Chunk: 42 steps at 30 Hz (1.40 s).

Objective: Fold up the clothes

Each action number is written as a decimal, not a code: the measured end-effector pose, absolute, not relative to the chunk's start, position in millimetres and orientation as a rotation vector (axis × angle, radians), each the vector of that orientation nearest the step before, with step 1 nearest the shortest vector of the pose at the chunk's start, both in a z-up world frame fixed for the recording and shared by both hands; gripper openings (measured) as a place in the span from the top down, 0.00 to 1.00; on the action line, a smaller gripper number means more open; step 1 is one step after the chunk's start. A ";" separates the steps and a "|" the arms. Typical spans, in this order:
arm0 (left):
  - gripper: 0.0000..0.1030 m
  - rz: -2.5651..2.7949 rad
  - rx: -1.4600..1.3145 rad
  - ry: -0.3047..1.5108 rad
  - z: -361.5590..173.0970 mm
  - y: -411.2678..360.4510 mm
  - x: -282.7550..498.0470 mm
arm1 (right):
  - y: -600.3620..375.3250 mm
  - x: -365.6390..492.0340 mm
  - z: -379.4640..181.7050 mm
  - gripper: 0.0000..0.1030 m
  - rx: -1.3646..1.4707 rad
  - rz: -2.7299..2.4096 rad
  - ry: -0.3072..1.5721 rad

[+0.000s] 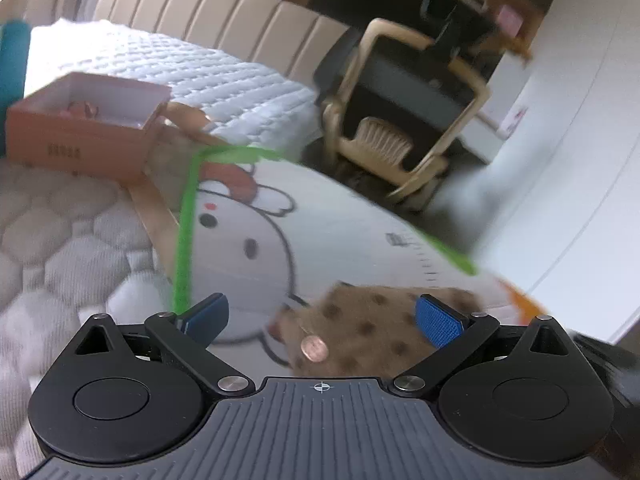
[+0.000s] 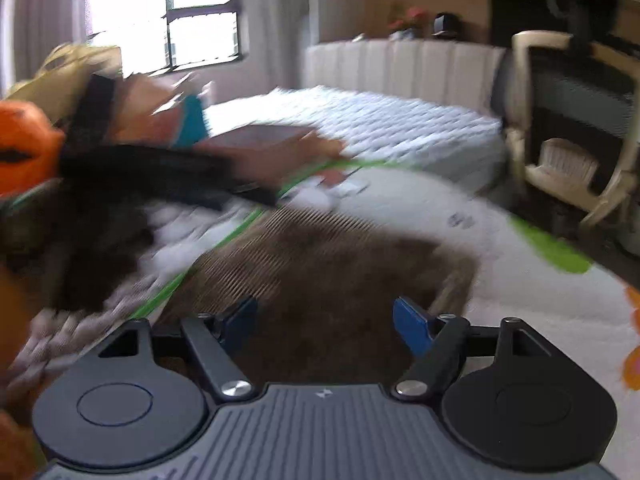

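You see a soft brown spotted cloth (image 1: 372, 332) with one glossy button (image 1: 314, 348). The white mat (image 1: 340, 224) looks smooth and matt. The mattress (image 1: 192, 76) is quilted fabric, the box (image 1: 80, 128) plain matt cardboard, the chair (image 1: 404, 120) smooth plastic.

Grippers: two, left (image 1: 320, 318) and right (image 2: 325, 326)
Brown garments: one (image 1: 372, 328)
Cartoon mats: one (image 1: 340, 220)
Pink boxes: one (image 1: 80, 128)
Plastic chairs: one (image 1: 404, 120)
Beds: one (image 1: 192, 72)

Each tool, the left tool (image 1: 322, 318) and the right tool (image 2: 325, 324), has a ribbed grey body low in the frame. Black round-ended arms carry silver screws and blue ribbed fingers (image 1: 438, 322).
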<state>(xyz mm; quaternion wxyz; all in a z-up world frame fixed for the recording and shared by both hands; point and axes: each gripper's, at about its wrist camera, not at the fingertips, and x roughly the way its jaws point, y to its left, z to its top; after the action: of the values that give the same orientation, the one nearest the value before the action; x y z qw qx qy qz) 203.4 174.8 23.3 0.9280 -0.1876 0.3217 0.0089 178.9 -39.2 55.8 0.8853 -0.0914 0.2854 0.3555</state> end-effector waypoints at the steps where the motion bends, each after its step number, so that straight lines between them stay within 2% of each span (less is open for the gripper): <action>1: 0.01 0.030 -0.370 0.659 24.6 174.6 209.1 | -36.6 174.3 49.3 0.24 -0.207 0.755 0.610; 5: 0.00 0.026 -0.343 0.670 15.9 173.0 216.2 | -28.5 177.6 22.6 0.17 -0.211 0.727 0.673; 8: 0.00 0.019 -0.326 0.680 7.9 171.7 219.9 | -28.9 178.5 19.4 0.16 -0.209 0.724 0.676; 11: 0.00 0.011 -0.370 0.680 2.3 177.0 219.9 | -33.7 178.7 36.5 0.16 -0.227 0.755 0.677; 16: 0.00 0.000 -0.422 0.666 5.5 183.4 211.7 | -60.2 207.2 75.9 0.15 -0.089 0.674 0.611; 20: 0.00 -0.007 -0.432 0.655 9.7 184.9 203.0 | -44.6 243.2 80.4 0.15 -0.157 0.520 0.547; 25: 0.00 -0.014 -0.423 0.648 9.2 185.4 193.5 | 0.7 293.0 34.7 0.14 -0.341 0.419 0.622; 27: 0.00 -0.010 -0.421 0.647 7.6 186.6 192.4 | -1.8 301.5 27.4 0.07 -0.302 0.397 0.645; 28: 0.00 -0.009 -0.419 0.647 6.8 187.3 191.9 | -3.1 305.6 23.8 0.07 -0.282 0.386 0.657; 33: 0.00 0.001 -0.413 0.646 2.7 190.5 189.1 | -22.3 288.8 44.2 0.07 -0.199 0.351 0.622; 36: 0.00 0.005 -0.412 0.646 1.1 191.5 188.2 | -25.1 274.6 32.7 0.07 -0.285 0.337 0.648; 42: 0.00 0.013 -0.419 0.646 0.0 191.6 187.8 | -28.4 218.8 37.8 0.08 -0.273 0.511 0.635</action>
<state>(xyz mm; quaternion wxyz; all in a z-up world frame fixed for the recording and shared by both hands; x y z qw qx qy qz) 187.8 191.6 0.0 0.9267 -0.2044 0.3152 0.0063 218.8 -28.4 37.8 0.9092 -0.1322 0.3077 0.2475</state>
